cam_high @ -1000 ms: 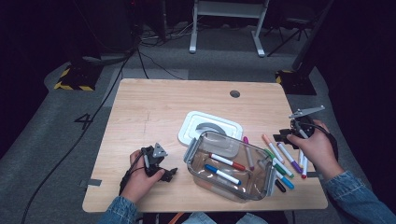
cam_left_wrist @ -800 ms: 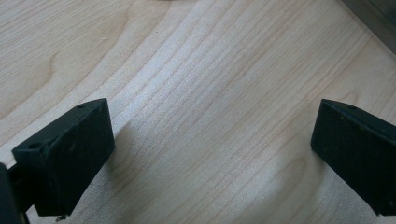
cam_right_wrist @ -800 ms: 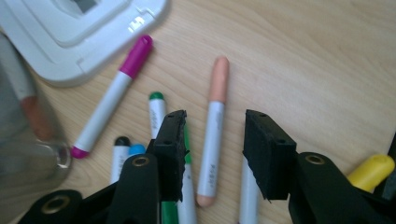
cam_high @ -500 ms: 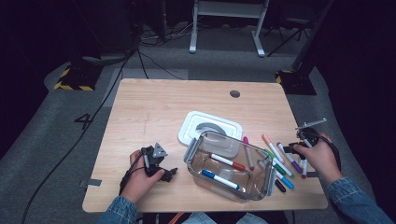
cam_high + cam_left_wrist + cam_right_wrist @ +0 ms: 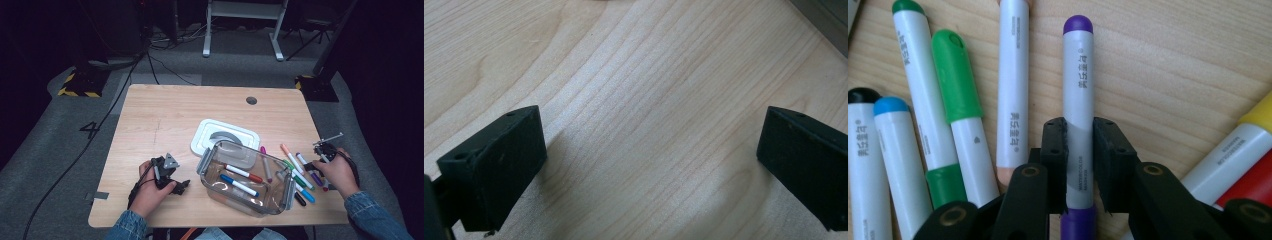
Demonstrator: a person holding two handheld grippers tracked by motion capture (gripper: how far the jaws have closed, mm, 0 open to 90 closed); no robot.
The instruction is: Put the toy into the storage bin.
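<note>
In the high view, a clear glass container (image 5: 247, 182) with 2 markers inside is seen near the front of the wooden table (image 5: 165, 120), its white lid (image 5: 215, 135) lying just behind it, and a fan of loose markers is spread beside it on the right. The right gripper (image 5: 311, 165) is lowered onto that fan, while the left gripper (image 5: 179, 186) is rested on bare wood well apart from the container. In the left gripper view, the 2 black jaws are held wide with nothing but pale, fine-grained wood between them. In the right gripper view, the jaws have just been closing and are now clamped on the barrel of the purple marker (image 5: 1078, 95), which lies flat on the table just beside an orange-ended marker (image 5: 1013, 85) and a green marker (image 5: 955, 100). The purple marker is judged light, stiff and smooth: a round plastic tube that could roll or slip between hard pads, so a hold across the mid-barrel, as taken here, is judged soundest. A lift straight up is advised, lest the neighbours be dragged.
</note>
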